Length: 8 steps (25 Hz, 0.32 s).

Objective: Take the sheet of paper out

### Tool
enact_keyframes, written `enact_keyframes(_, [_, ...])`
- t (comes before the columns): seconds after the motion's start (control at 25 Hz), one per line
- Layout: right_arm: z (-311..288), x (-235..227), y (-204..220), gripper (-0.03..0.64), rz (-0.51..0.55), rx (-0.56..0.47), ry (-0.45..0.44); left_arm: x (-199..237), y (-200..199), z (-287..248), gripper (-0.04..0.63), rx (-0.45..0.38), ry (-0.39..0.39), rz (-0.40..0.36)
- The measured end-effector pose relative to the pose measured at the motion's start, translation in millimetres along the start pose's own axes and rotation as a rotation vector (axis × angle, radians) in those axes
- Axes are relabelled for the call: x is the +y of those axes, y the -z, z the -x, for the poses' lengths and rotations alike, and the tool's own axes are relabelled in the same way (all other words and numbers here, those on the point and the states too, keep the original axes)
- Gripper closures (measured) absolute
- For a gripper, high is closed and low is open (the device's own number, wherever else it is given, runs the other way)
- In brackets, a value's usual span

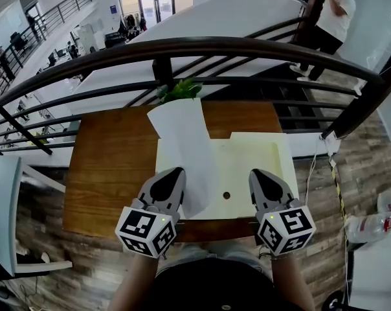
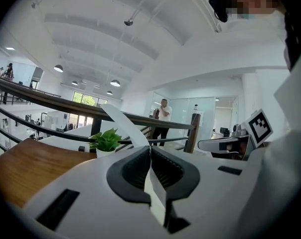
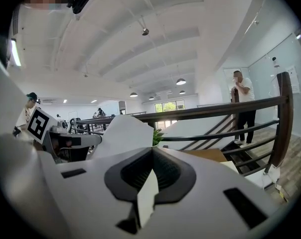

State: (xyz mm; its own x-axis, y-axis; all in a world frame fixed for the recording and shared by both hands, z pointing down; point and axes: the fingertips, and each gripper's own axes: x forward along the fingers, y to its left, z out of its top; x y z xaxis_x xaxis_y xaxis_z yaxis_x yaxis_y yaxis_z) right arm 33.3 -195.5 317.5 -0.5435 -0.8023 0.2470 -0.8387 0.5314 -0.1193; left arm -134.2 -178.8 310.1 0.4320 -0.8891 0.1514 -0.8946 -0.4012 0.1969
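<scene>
A white sheet of paper (image 1: 182, 135) rises from a cream folder (image 1: 247, 164) lying on the wooden table (image 1: 111, 167). My left gripper (image 1: 176, 172) is shut on the sheet's near edge. In the left gripper view the sheet (image 2: 121, 123) stands up beyond the closed gripper (image 2: 150, 151). My right gripper (image 1: 259, 172) sits on the folder's front part. In the right gripper view that gripper (image 3: 153, 153) is shut on a cream strip of the folder (image 3: 146, 195), with the sheet (image 3: 123, 133) curling up at the left.
A small potted plant (image 1: 180, 89) stands at the table's far edge, against a dark curved railing (image 1: 182, 47). A person (image 1: 331, 18) stands beyond the railing at the upper right. Wood floor surrounds the table, with bottles (image 1: 377, 225) at the right.
</scene>
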Motion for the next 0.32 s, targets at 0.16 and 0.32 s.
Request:
enact_keyframes(0.16, [4.1,-2.5,2.9,0.592,-0.001,0.009,0.005,-0.3,2.5,2.5,0.572,0.007,-0.005,0.015])
enact_keyframes(0.32, [5.2,-2.2,4.8,0.592,-0.004,0.014,-0.007,0.9,4.2,3.4,0.571,0.005,-0.005,0.027])
